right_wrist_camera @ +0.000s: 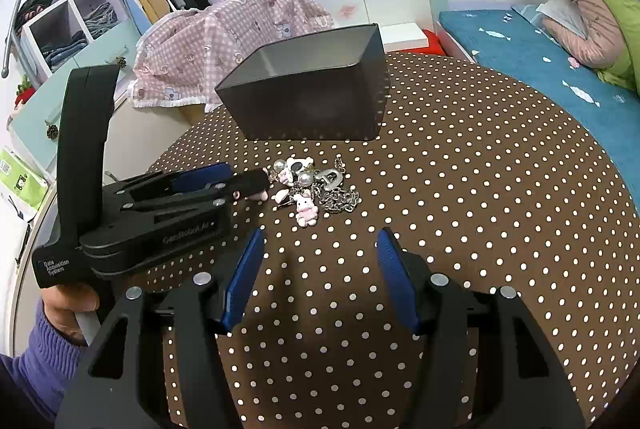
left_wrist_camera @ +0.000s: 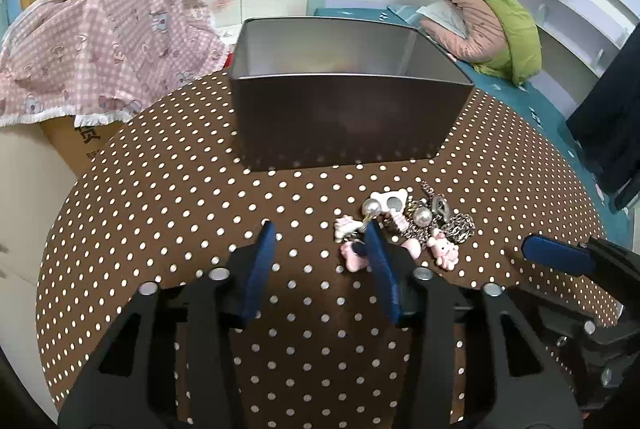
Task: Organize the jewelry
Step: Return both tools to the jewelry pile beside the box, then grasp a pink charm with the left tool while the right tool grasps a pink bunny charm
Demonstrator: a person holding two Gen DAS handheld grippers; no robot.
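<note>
Polka-dotted brown cloth covered the round table (right_wrist_camera: pixel 480 189) I was working over, with a bed and a wardrobe behind it.

Nearest me in the right wrist view, my right gripper (right_wrist_camera: pixel 320 241) hung above bare cloth, its fingers apart with nothing between them, short of the jewelry. My left gripper (left_wrist_camera: pixel 320 233) sat lower and closer to the work. Its fingers were apart too, and its right finger (left_wrist_camera: pixel 380 253) had its tip in the left edge of the jewelry pile (left_wrist_camera: pixel 408 225), touching or overlapping a pink charm (left_wrist_camera: pixel 354 255). Nothing lay between the two blue pads, so I judged no grip was made.

To do this step well, I reckoned I should shift the left gripper toward the pile so that one piece sat squarely between the pads, then close slowly. The chain (right_wrist_camera: pixel 340 199) was tangled with the pearls and charms, so a careless lift would probably drag the whole cluster.

The pile stretched roughly left to right across the table in both views, with the charms and pearls toward the left gripper and the chain at the far end. I could not tell any single piece's own direction.

Beyond it stood the open gray box (left_wrist_camera: pixel 344 85), its long side parallel to the pile and its mouth facing up.
</note>
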